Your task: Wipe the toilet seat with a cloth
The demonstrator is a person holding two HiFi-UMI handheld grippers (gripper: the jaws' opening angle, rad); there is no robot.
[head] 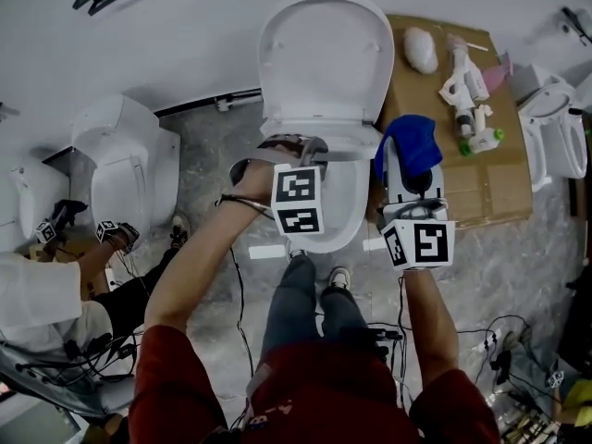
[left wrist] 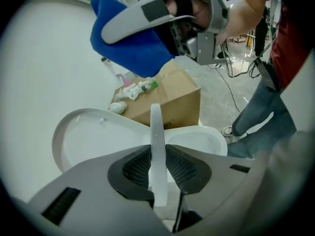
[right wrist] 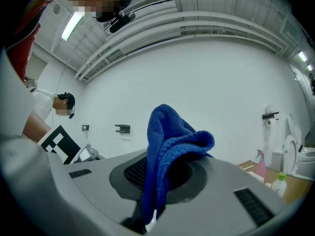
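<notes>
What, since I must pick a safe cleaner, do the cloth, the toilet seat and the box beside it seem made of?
Cloth: blue textile, likely microfibre, matt, visible looped weave. Toilet seat: probably hard plastic, white, smooth, slightly glossy, thin edge. Box: brown cardboard, matt, plain dull faces.

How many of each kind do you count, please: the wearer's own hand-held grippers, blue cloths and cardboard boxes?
hand-held grippers: 2 (left hand-held gripper shut on the toilet seat; right hand-held gripper shut on the blue cloth)
blue cloth: 1
cardboard box: 1
total: 4
</notes>
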